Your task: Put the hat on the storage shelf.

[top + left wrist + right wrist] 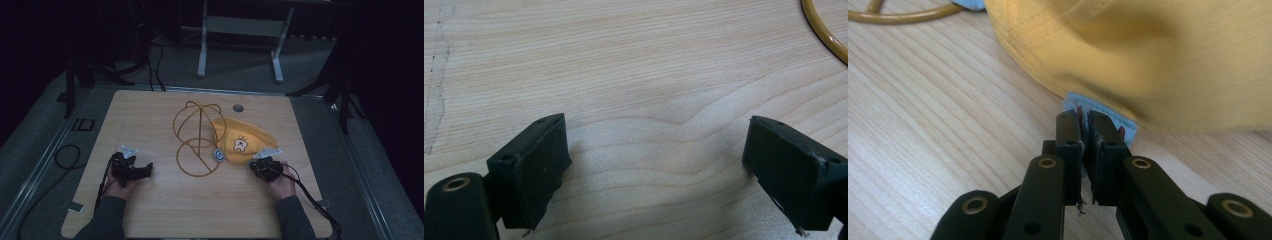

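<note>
My right hand-held gripper (1087, 122) hides part of the cap's (1158, 55) blue strap; the top edge crops the cap.

- The left gripper (145, 171) is held low over the table, jaws spread wide with nothing between them.
- The right gripper (1086, 127) is held low, jaws pinched together.
- Both forearms are extended from the near edge.
</note>
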